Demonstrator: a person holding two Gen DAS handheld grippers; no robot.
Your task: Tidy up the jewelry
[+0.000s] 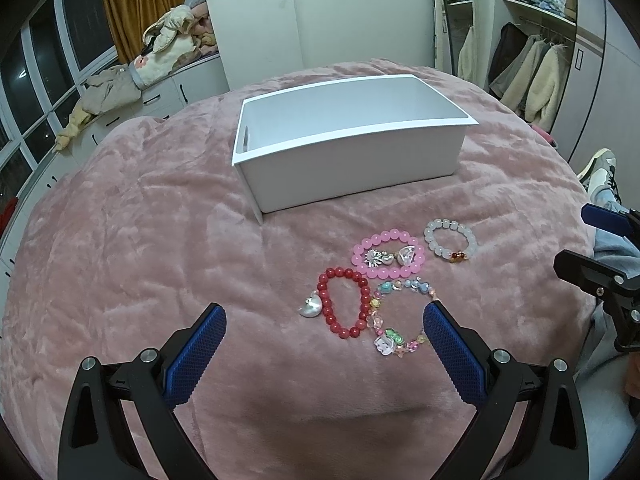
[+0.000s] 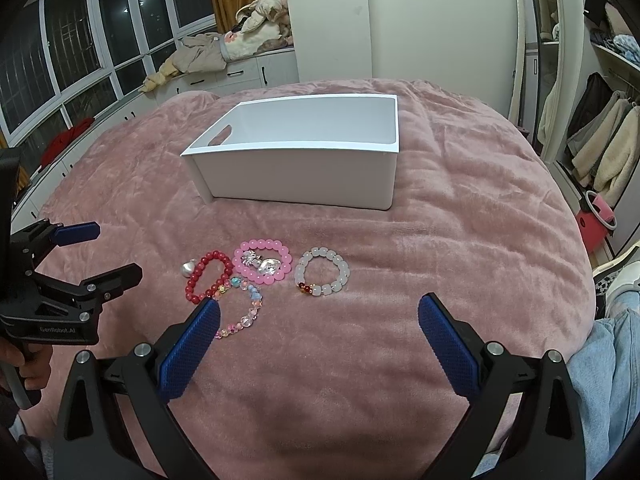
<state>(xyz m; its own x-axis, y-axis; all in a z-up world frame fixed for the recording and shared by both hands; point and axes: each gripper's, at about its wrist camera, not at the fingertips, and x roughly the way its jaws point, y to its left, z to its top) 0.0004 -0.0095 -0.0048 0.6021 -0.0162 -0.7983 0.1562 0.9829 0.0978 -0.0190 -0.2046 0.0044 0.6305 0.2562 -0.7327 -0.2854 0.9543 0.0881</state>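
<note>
Left tongs (image 1: 324,316): open, empty, above bed's near edge.
Right tongs (image 2: 319,312): open, empty.
Bracelets (image 1: 388,254): four, clustered mid-bed on pink blanket (image 1: 140,240).
White bin (image 1: 348,168): farther back, apart from bracelets.

A home bedroom: pink plush bedspread (image 1: 160,240), open wardrobe of hanging coats (image 1: 536,76), curtained window (image 2: 80,40).

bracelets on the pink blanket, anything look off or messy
Mostly tidy, but two overlap: the red bead bracelet lies against the multicolour charm bracelet, their beads touching. The pink bead bracelet and the white bead bracelet lie apart. All four are outside the white storage box. Nothing looks broken.
</note>
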